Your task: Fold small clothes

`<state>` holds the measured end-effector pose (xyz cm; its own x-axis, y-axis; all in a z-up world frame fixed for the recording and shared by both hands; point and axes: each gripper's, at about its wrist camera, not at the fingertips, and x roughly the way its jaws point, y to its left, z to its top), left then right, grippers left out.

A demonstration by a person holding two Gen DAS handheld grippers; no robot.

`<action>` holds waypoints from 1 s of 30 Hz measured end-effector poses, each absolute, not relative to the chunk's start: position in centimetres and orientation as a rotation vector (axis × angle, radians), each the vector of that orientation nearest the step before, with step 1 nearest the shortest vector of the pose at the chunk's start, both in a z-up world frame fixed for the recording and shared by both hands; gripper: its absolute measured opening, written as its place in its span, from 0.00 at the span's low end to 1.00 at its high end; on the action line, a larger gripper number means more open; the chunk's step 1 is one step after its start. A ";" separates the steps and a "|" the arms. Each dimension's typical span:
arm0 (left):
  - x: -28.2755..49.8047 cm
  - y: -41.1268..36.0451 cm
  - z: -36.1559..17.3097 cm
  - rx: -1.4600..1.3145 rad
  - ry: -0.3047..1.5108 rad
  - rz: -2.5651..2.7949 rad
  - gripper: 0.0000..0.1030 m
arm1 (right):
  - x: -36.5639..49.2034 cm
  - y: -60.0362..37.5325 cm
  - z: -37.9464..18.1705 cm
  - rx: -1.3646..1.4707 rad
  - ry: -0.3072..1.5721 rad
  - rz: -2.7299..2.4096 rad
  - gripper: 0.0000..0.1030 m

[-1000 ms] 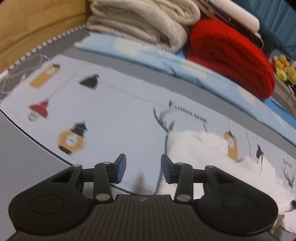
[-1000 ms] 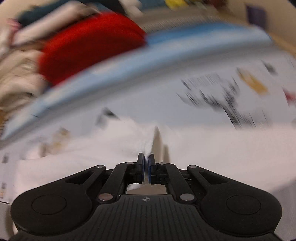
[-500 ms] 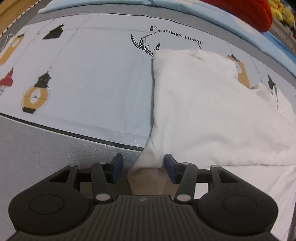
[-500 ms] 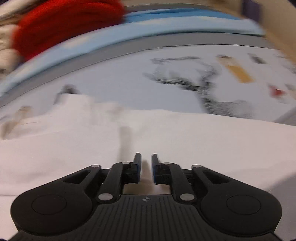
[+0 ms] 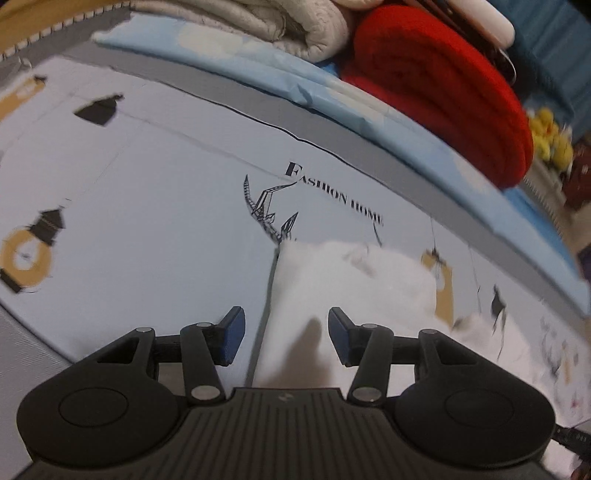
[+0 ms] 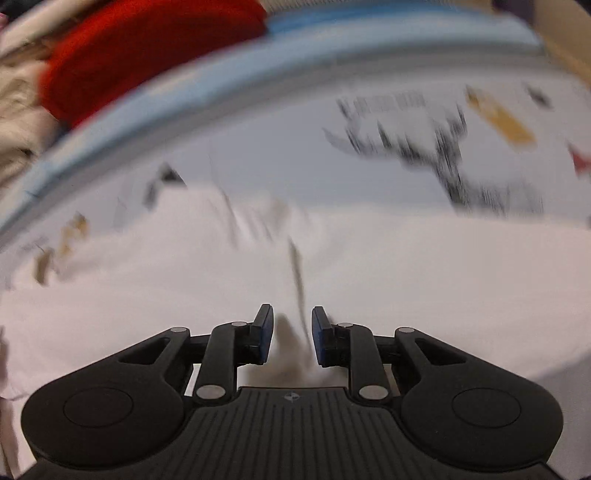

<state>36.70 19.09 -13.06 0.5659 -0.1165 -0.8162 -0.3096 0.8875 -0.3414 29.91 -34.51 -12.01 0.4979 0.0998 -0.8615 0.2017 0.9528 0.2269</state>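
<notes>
One white garment (image 5: 354, 288) rumpled on printed sheet (image 5: 166, 192); left claw (image 5: 284, 332) apart, right claw (image 6: 292, 334) opening, empty.

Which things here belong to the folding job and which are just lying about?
In the job:
- white garment
- left hand-held gripper, open over its left edge
- right hand-held gripper, jaws opening above the cloth

Lying about:
- red blanket
- beige quilt
- yellow soft toys
- printed bedsheet

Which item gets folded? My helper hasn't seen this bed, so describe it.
On the pale printed bedsheet, below its "Fashion Home" lettering, lies a white garment. It is the only plain white piece lying flat; the red blanket and beige quilt sit rolled behind.
</notes>
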 end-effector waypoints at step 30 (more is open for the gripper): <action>32.9 14.4 -12.0 -0.169 1.138 -0.069 0.34 | 28.5 -38.0 -10.8 0.377 1.074 -0.150 0.25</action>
